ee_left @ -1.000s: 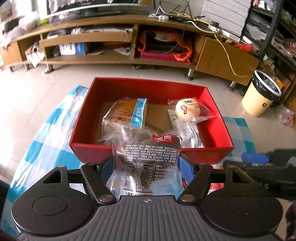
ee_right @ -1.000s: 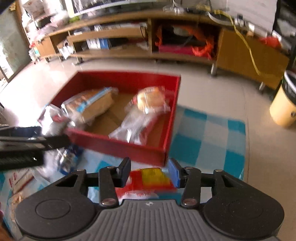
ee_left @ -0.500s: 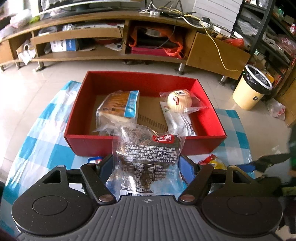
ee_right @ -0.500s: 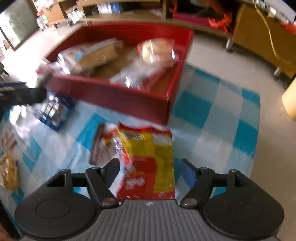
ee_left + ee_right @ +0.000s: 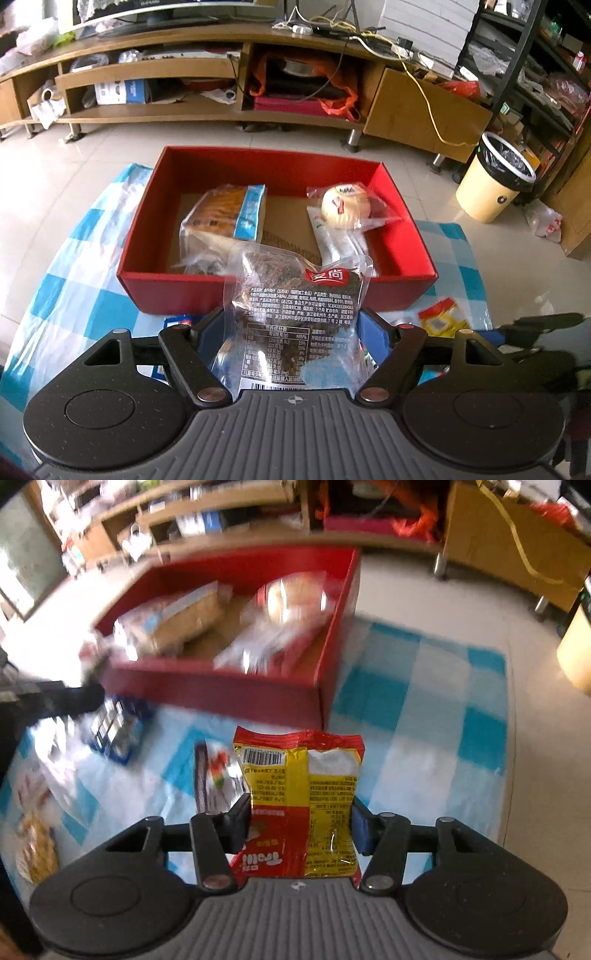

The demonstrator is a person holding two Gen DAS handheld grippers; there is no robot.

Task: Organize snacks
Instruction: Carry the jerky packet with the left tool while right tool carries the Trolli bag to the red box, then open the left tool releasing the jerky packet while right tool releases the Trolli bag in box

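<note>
The left gripper (image 5: 291, 328) is clamped on a clear pouch of dark dried snack (image 5: 295, 314), holding it upright just in front of the red box's (image 5: 280, 295) near wall, much as it was a second ago; the pouch has hardly shifted. Inside the box, a wrapped bread loaf (image 5: 229, 214) is lying on the left and a round bun in a clear bag (image 5: 341, 206) on the right, resting on a flat white packet (image 5: 340, 243); none of these has moved.

The right gripper (image 5: 299, 823) is where the change is. A second ago it was nearly closed above a red-and-yellow packet; half a second ago it stood wide over that packet lying on the cloth. Its jaws have just been closing, and its pads are now pressing both sides of the red-and-yellow snack packet (image 5: 299, 797), which is standing up between them, barcode end on top. That view is blurred with motion.

On the blue-and-white checked cloth (image 5: 424, 709) a blue multi-pack (image 5: 118, 723) is lying near the box's front left corner, and another flat packet (image 5: 216, 779) is lying just left of the gripped one. A yellowish snack bag (image 5: 37, 845) is sitting at the cloth's left edge.
</note>
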